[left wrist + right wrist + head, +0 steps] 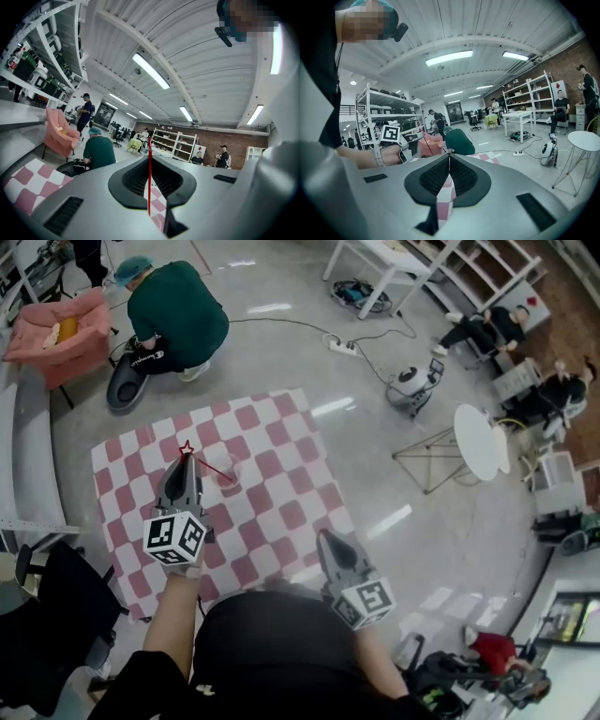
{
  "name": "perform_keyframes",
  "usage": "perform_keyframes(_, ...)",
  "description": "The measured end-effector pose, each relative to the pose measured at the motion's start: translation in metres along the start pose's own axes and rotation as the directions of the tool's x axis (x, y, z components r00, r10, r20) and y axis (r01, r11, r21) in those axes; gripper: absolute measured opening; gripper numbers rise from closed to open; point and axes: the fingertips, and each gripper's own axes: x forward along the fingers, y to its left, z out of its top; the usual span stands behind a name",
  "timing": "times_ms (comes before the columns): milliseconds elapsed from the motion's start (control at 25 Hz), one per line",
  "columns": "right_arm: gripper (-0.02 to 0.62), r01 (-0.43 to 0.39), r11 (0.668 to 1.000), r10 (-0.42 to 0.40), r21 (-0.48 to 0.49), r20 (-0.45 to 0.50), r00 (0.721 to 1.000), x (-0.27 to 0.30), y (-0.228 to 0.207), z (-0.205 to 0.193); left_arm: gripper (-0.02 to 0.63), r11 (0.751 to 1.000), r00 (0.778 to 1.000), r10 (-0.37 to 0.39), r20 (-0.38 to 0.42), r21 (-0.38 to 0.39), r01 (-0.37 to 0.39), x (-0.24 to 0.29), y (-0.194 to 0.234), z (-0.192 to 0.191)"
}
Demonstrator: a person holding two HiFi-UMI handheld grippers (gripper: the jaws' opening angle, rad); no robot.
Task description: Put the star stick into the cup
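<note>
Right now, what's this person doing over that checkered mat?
A person stands over a checkered mat with a hand-held gripper in each hand. The left hand-held gripper is clamped on a thin red star stick, held above the mat close to a clear cup. I can't tell whether the stick's far end has reached the cup. The right hand-held gripper is shut and empty, off to the side.

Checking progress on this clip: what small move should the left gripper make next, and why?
Probably ease the left gripper down toward the clear cup. Its jaws are shut on the star stick, which slants from the star to the cup's mouth; whether the tip is inside yet is unclear.
</note>
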Motion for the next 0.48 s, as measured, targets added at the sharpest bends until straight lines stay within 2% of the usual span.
perform_keyframes(240, 0.017, 0.026, 0.999, -0.027, -0.041, -0.02, 0.999, 0.008, 0.005, -0.002, 0.054, 0.998, 1.0, 0.023, -0.014, -0.054, -0.024, 0.014, 0.023, -0.029)
perform_keyframes(480, 0.017, 0.022, 0.997, -0.028, -0.069, -0.078, 0.997, 0.013, 0.018, -0.008, 0.054, 0.999, 0.999, 0.012, -0.031, -0.047, -0.014, 0.023, 0.031, -0.053)
